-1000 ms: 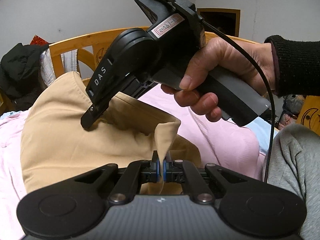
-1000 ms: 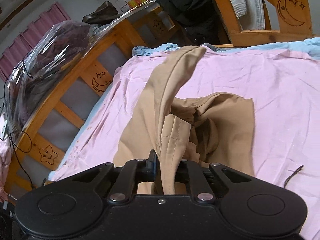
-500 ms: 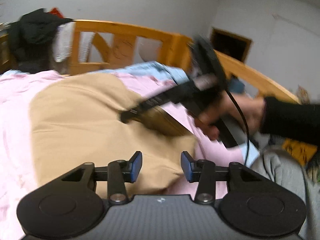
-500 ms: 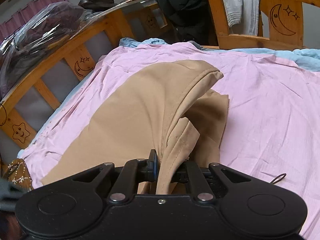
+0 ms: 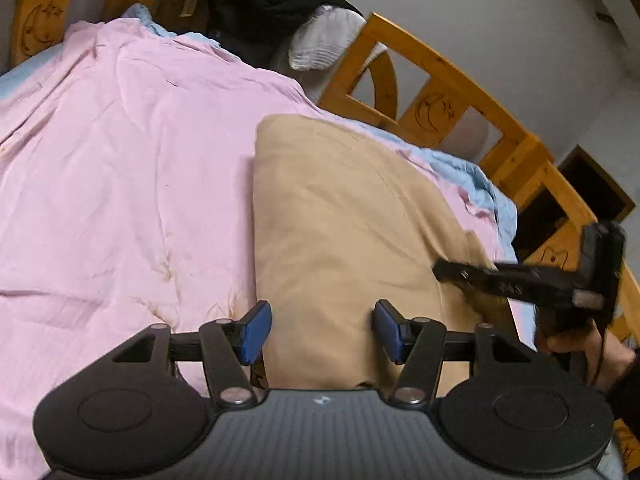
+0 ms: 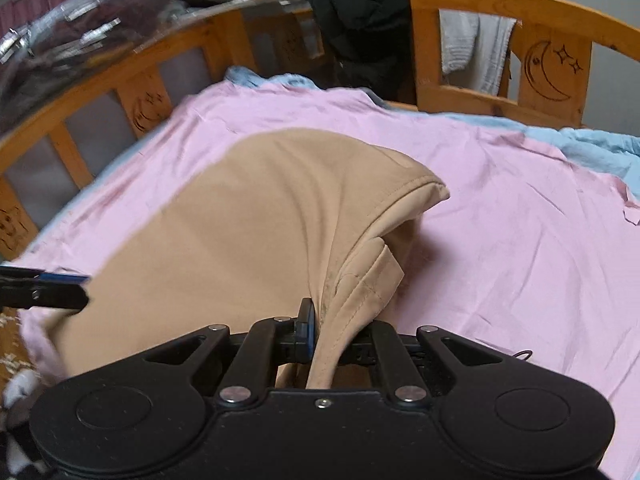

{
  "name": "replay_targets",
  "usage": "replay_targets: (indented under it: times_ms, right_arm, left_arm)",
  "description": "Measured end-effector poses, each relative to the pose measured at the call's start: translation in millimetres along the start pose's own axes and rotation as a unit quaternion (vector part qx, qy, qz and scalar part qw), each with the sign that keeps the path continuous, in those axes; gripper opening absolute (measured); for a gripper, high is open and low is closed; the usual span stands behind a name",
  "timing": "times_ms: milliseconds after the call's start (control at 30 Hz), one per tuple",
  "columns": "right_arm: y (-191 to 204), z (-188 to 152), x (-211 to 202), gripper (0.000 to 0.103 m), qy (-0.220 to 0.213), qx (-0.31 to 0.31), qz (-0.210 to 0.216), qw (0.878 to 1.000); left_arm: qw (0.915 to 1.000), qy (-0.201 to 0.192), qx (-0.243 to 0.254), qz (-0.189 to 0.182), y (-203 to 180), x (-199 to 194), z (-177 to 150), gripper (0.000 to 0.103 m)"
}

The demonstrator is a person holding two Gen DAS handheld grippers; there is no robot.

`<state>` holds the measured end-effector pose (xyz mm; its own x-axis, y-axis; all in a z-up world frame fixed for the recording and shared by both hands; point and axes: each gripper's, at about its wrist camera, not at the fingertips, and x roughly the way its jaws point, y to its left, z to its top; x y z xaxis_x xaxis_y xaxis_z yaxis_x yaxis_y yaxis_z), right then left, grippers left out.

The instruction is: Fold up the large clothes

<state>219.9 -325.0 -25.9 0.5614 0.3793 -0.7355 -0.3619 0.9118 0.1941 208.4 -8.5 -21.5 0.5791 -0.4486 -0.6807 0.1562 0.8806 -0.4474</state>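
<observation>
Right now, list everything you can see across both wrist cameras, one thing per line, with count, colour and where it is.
tan garment: one, tan, spread on the pink sheet, one seamed edge lifted.
pink sheet: one, pink, covering the bed.
blue bedding: one, light blue, showing past the pink sheet's far edge.
wooden bed frame: one, orange-brown with moon and star carvings, around the bed.
black jacket: one, black, heaped at the bed's far corner.
pale cloth: one, whitish grey, hung over the rail.
clear plastic bag: one, holding dark clothes, beyond the side rail.
left gripper: black with blue pads, open above the garment; its jaws have just been opening.
right gripper: black, shut on the garment's seamed edge.
</observation>
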Motion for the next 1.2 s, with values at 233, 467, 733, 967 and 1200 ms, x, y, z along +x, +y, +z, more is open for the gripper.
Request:
replay_targets:
  times_ms: [233,467,733,967,1200]
  right_arm:
    - [-16,8,19,0.028,0.01,0.036,-0.003,0.999]
    - [-59,-19,-52,0.052,0.002,0.212,0.008,0.977]
    - [-59,-49,-44,0.0,0.068,0.254,-0.008,0.965]
    - [-41,-57,-37,0.0,0.098,0.206,-0.059,0.972]
    - [-6,24,-41,0.041,-0.009,0.09,-0.045,0.995]
  left_arm:
    - [0.9994,0.013,0.02,0.025,-14,2,-13,0.061]
    - [0.9994,0.015,0.018,0.026,-13,0,-17,0.061]
    - [0.9983,0.024,0.041,0.033,-16,2,-18,0.06]
    - [0.9956,0.026,0.076,0.049,-23,5,-24,0.059]
    - [0.9948,0.025,0.082,0.055,-25,5,-26,0.059]
